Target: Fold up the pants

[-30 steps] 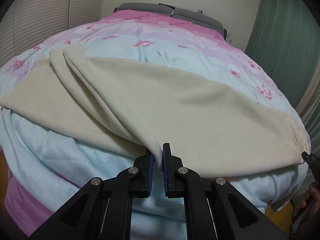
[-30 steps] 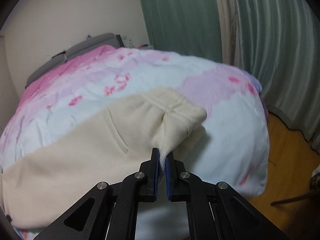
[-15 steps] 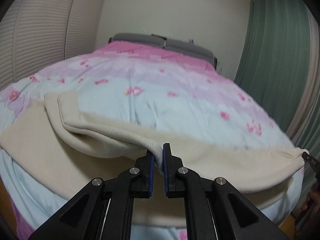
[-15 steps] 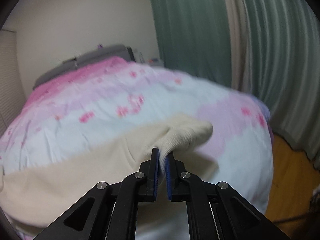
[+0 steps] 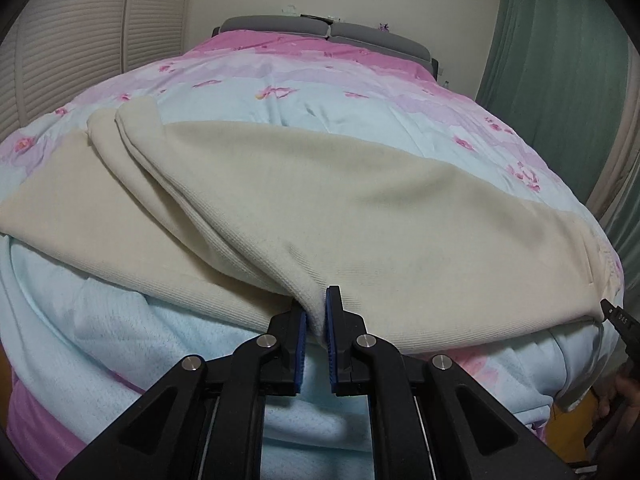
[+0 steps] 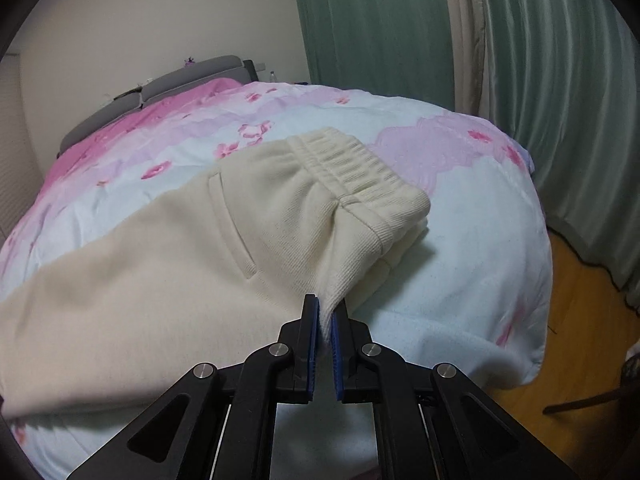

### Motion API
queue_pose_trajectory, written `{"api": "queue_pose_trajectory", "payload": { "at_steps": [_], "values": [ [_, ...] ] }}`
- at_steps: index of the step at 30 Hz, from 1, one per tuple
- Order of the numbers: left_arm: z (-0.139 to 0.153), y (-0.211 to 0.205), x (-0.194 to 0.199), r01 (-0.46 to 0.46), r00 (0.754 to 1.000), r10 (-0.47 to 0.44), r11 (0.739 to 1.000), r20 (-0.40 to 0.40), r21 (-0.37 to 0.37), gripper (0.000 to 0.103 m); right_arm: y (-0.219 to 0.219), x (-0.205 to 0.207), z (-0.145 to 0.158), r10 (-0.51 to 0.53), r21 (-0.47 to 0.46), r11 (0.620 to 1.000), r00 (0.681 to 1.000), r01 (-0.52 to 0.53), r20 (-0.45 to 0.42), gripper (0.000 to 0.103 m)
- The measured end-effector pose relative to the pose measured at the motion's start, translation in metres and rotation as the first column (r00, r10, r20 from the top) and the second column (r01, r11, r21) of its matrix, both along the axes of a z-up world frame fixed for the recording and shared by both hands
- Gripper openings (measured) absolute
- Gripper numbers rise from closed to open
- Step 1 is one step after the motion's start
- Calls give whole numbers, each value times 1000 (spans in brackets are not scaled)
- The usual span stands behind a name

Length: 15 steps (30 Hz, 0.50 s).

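Note:
Cream knit pants [image 5: 360,208] lie across the bed, one leg folded over the other. Both leg ends point to the far left [image 5: 120,120]. My left gripper [image 5: 316,312] is shut on the near edge of the pants at mid-length. My right gripper [image 6: 325,312] is shut on the near corner of the pants [image 6: 200,260] beside the ribbed waistband [image 6: 360,172]. The right gripper's tip also shows in the left wrist view [image 5: 616,316], at the waist end.
The bed [image 5: 300,80] has a pink and light-blue floral duvet and a grey headboard [image 5: 328,32]. Green curtains [image 6: 400,20] hang on the right. Wood floor [image 6: 580,320] lies past the bed's right edge. Slatted closet doors [image 5: 80,40] stand on the left.
Both grippers, which had lifted the near edge of the pants half a second ago, have lowered again. The pants lie spread on the duvet, much as one second ago.

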<state>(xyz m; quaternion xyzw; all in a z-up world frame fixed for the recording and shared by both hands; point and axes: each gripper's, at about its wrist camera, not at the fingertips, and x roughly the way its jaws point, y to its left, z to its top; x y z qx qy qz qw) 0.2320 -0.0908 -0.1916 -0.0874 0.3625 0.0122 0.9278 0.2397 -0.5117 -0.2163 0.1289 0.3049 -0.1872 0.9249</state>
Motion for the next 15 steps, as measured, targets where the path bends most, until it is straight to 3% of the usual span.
{"api": "queue_pose_trajectory", "payload": {
  "at_steps": [3,5,6,7,8,11,15],
  "values": [
    [5,1,-3,-3,1000,3,1000,12,3,15,0,-5,2,-6,8,1000,1000,6,27,15],
    [11,1,-7,5,1000,-5,1000,17,-3,34,2,-8,6,-24,-8,1000,999,24,29,44],
    [15,2,-10,8,1000,-7,1000,19,-5,40,3,-11,9,-38,-26,999,999,39,32,65],
    [19,3,-13,9,1000,-9,1000,23,-6,53,4,-13,13,-47,-39,998,998,49,40,70],
    [26,4,-19,9,999,-9,1000,37,0,59,6,-20,17,-56,-51,997,997,59,57,70],
    [46,12,-28,23,997,-24,1000,75,14,61,9,-37,32,-67,-55,996,994,72,82,70],
    [73,37,-29,2,992,-6,999,129,34,69,26,-48,61,-4,-87,996,992,15,124,71]
  ]
}}
